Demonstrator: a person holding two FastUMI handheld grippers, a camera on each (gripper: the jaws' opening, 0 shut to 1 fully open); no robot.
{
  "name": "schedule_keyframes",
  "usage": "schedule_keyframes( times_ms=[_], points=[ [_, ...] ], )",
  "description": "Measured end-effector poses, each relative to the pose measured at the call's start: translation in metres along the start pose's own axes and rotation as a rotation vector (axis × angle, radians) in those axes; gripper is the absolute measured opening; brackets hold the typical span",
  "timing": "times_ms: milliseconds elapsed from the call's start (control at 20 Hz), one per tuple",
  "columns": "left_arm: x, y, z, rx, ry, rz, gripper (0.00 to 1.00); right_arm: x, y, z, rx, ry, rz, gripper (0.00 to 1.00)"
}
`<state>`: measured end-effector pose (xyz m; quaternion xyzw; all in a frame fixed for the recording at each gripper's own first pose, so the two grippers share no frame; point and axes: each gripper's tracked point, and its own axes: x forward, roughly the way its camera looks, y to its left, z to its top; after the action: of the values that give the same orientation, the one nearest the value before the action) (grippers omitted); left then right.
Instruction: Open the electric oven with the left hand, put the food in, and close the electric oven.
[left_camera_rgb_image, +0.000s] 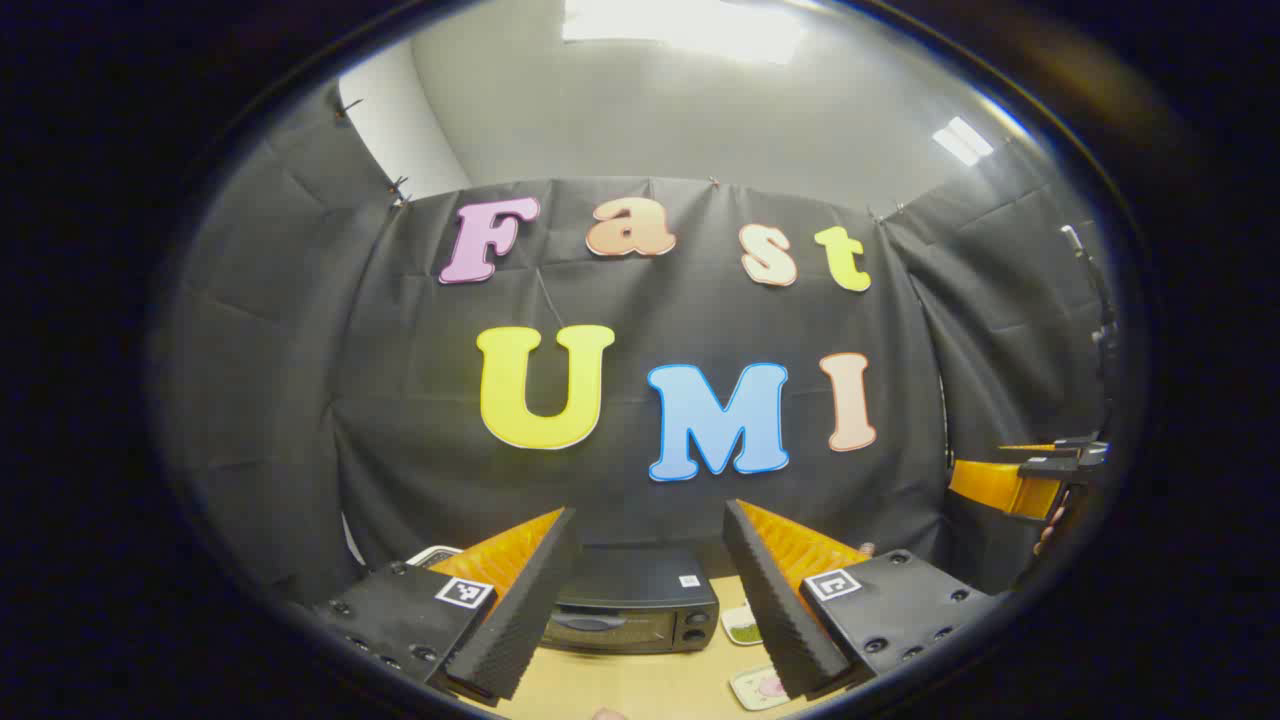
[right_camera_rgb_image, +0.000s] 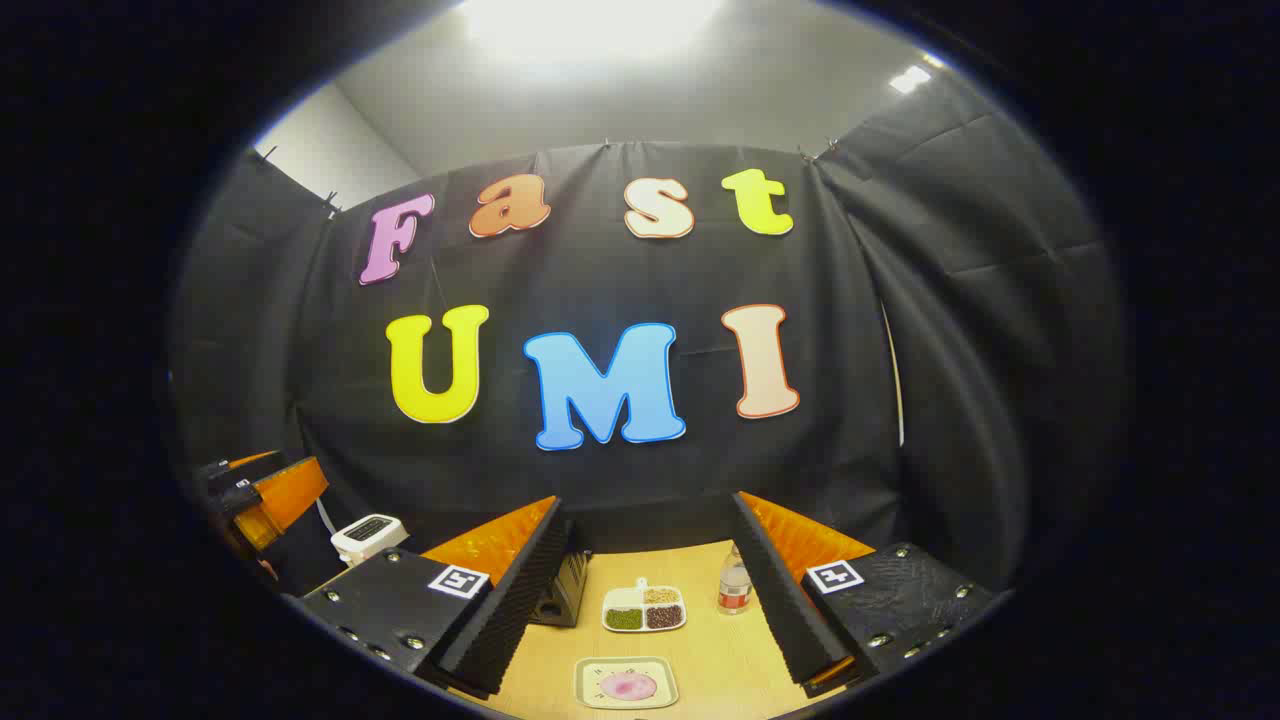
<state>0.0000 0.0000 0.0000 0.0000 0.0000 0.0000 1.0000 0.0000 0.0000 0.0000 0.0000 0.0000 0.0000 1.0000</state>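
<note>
A black electric oven (left_camera_rgb_image: 632, 603) stands shut at the back of the wooden table, seen between the fingers of my left gripper (left_camera_rgb_image: 648, 590), which is open and held well above and in front of it. Its right end (right_camera_rgb_image: 560, 592) peeks out beside a finger in the right gripper view. A square plate with pink food (right_camera_rgb_image: 626, 684) lies near the front of the table, also visible in the left gripper view as a plate (left_camera_rgb_image: 760, 688). My right gripper (right_camera_rgb_image: 650, 590) is open, hovering above the table with nothing between its fingers. The right gripper (left_camera_rgb_image: 1030, 482) also shows at the far right.
A divided dish of grains (right_camera_rgb_image: 645, 609) sits behind the food plate, and a small bottle (right_camera_rgb_image: 734, 583) stands to its right. A white toaster (right_camera_rgb_image: 368, 536) stands at the back left. The wooden table (right_camera_rgb_image: 720, 660) has bare surface around the plates. The left gripper (right_camera_rgb_image: 258, 492) hangs at the left.
</note>
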Motion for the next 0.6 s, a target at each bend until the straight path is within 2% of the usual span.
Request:
schedule_keyframes(
  times_ms=[250,350,400,450,600],
  points=[
    [0.008,-0.018,-0.011,-0.035,0.029,0.035,1.00,0.016,-0.017,0.005,-0.033,-0.007,0.036,1.00],
    [0.012,-0.020,-0.008,-0.038,0.023,0.030,0.97,0.017,-0.019,0.005,-0.028,0.002,0.039,1.00],
    [0.015,-0.022,-0.004,-0.039,0.017,0.016,0.91,0.018,-0.020,0.005,-0.023,-0.001,0.039,0.99],
    [0.016,-0.023,0.000,-0.034,0.007,-0.003,1.00,0.020,-0.021,0.008,-0.015,-0.014,0.025,1.00],
    [0.015,-0.011,0.007,-0.001,-0.007,-0.029,1.00,0.020,-0.018,0.007,-0.015,-0.023,-0.021,1.00]
  ],
)
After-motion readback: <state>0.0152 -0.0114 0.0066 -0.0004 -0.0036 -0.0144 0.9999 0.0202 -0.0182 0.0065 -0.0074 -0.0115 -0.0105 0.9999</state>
